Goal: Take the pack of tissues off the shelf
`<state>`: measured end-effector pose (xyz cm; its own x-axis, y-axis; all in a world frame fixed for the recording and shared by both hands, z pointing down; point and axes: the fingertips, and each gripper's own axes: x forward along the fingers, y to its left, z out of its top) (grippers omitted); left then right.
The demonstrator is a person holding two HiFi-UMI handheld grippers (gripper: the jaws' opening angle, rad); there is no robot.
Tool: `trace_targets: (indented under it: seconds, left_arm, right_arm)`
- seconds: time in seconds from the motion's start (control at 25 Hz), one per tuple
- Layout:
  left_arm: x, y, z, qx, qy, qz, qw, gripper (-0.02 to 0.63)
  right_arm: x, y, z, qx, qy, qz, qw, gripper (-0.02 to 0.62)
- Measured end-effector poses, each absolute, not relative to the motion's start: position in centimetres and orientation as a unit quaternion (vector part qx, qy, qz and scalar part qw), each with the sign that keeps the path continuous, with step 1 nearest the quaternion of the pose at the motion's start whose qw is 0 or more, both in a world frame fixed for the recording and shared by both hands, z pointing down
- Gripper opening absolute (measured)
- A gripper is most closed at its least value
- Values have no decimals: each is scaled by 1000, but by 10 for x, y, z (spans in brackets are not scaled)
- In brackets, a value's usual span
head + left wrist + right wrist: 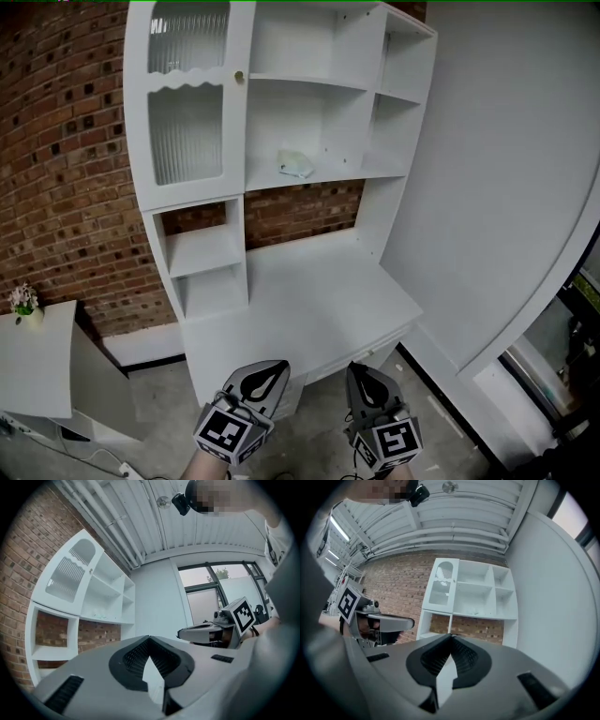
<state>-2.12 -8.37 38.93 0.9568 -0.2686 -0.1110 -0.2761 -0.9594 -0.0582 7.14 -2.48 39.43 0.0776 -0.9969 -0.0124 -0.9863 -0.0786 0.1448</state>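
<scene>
The pack of tissues (pixel 295 163) is a small pale bundle lying on the middle shelf of a white shelf unit (pixel 323 86) against a brick wall. It shows tiny in the left gripper view (pixel 100 616) and in the right gripper view (pixel 474 611). Both grippers are held low at the desk's front edge, far below and in front of the pack. My left gripper (pixel 270 367) (pixel 150 638) has its jaws closed together with nothing in them. My right gripper (pixel 357 369) (pixel 451 635) is shut and empty too.
A white desk top (pixel 300 291) lies under the shelves. A ribbed glass door (pixel 187 94) covers the unit's upper left. A small white table (pixel 37 366) with a flower pot (pixel 25 305) stands at the left. A white wall (pixel 506 141) runs along the right.
</scene>
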Motion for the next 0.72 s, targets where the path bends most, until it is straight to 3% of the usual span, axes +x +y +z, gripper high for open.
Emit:
trace_targets:
  seconds: [0.72]
  left_arm:
    - [53,-255,412,-958,282,31,30,15]
  right_arm:
    - [168,-235,404,637,-768,-55,40,2]
